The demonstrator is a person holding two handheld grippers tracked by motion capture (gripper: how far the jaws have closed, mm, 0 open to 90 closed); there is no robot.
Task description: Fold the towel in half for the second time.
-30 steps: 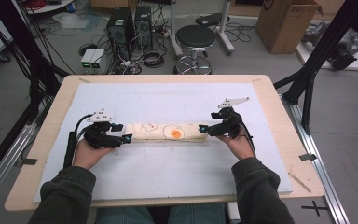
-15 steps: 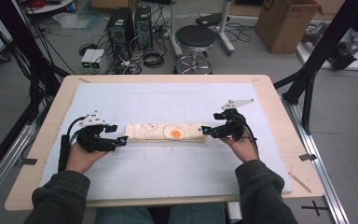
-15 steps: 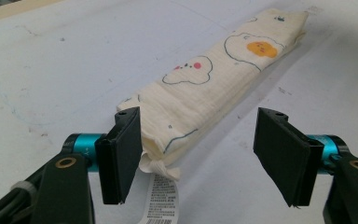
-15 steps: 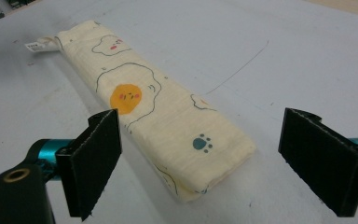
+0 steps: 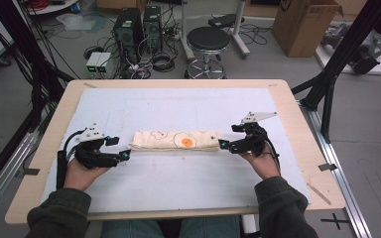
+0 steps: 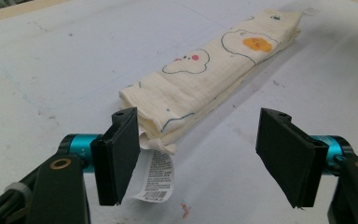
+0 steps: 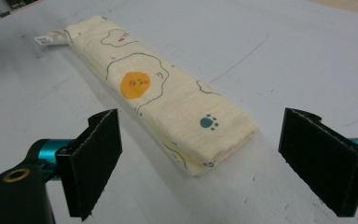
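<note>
Backing both tools off the folded cloth (image 5: 175,141) now: left tool (image 5: 124,155) and right tool (image 5: 222,145) spread wide, sitting clear of its ends on the desk (image 5: 178,106).

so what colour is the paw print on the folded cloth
Dark teal, on the cream folded cloth; the paw print shows best in the right gripper view.

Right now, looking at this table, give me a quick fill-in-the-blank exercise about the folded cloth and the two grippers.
1. The folded cloth lies between the left gripper and the ____ gripper.
2. Both grippers' jaws stand ____, with nothing held between them.
3. In the right gripper view, the round patch printed on the cloth is ____ in colour.
4. The white care label hangs from the cloth's end nearest the ____ gripper.

Missing words: right; open; orange; left
</note>
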